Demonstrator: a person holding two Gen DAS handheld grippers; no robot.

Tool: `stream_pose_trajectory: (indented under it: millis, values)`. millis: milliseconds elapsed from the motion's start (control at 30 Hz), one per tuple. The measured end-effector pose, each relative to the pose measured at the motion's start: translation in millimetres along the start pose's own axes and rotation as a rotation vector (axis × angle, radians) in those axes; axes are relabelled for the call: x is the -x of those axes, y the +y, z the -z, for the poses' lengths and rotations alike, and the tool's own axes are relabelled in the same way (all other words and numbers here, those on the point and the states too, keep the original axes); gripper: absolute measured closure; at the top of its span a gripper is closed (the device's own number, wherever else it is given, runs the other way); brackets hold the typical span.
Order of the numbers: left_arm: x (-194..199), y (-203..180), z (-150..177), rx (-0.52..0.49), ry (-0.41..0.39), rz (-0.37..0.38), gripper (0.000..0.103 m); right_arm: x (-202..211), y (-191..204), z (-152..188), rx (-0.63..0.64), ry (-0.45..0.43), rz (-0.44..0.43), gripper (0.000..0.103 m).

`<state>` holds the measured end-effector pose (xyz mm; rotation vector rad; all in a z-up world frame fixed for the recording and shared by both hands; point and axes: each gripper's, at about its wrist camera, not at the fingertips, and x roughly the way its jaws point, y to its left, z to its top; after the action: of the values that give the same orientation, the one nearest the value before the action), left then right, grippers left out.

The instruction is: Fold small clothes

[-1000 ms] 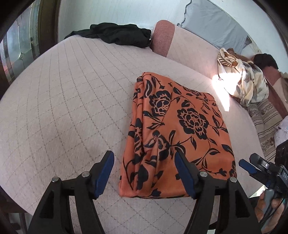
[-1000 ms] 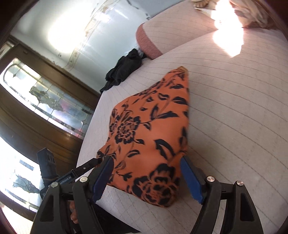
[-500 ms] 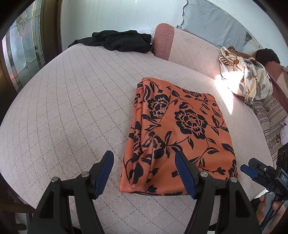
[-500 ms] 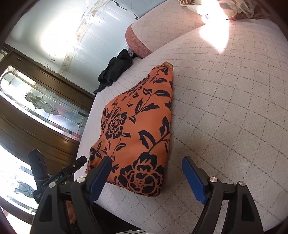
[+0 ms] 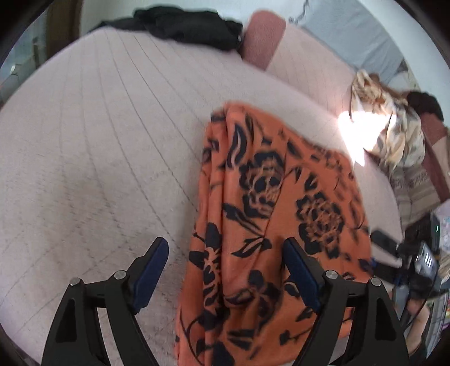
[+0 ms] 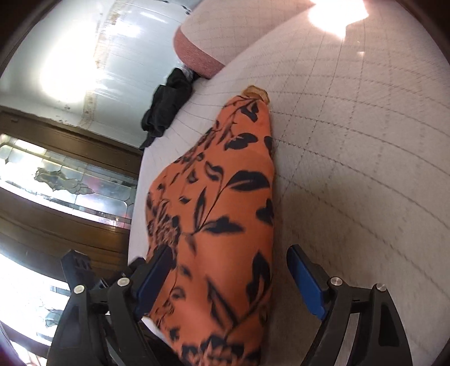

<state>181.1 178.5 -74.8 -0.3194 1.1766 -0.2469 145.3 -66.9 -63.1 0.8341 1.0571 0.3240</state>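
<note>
Item: orange floral garment [image 5: 270, 225], black flower print, already folded into a rough rectangle of several layers. Location: lying flat on the quilted pale bed [image 5: 98, 154], near the bed's front edge, well apart from the other cloth.

Left hand-held gripper [image 5: 225, 253]: jaws wide and just opened further, straddling the garment's left folded edge; one pad over bare quilt, the other over the cloth. Nothing pinched.

Right hand-held gripper [image 6: 229, 261]: jaws wide and just opened further, straddling the garment's near right edge; the cloth lies between the pads, which do not press it.

Handling, as judged: light, soft, limp fabric; no stiffness, so it will sag and the layers may slide apart if lifted by one thickness only. Not fragile. The weave looks matte, likely giving fair grip. Best hold: the two near corners, one per gripper, biting through all layers at the folded edge, then carrying both over together to keep the fold square.

Other contents: black garment [image 5: 191, 25] heaped at the far side; pink bolster [image 5: 261, 36] beside it; pale patterned cloth [image 5: 393, 132] bunched at right, partly in sun glare.
</note>
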Motion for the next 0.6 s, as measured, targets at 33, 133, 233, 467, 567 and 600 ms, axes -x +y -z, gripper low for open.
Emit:
stream_pose_trajectory:
  millis: [33,133,233,467,567,600]
  values:
    - [-4,0,2,-0.009,0.003,0.009,0.019,-10,-2,-4,-0.011,0.026,-0.020,0.017]
    - [-2,-12,6,-0.076,-0.003,0.041,0.053,-28,12,-9,0.069,0.093,0.008,0.059]
    - [8,-21,4,-0.089,-0.034,0.032,0.067,-21,31,-12,0.174,0.085,0.047,0.067]
    - [48,-64,-11,-0.134,-0.180,0.083,0.071,36,73,-43,0.336,-0.039,0.044,0.068]
    - [47,-76,-14,-0.161,-0.186,0.114,0.071,65,61,-65,0.329,-0.088,0.046,0.068]
    - [44,-78,-12,-0.168,-0.178,0.124,0.071,72,54,-70,0.318,-0.101,0.048,0.068]
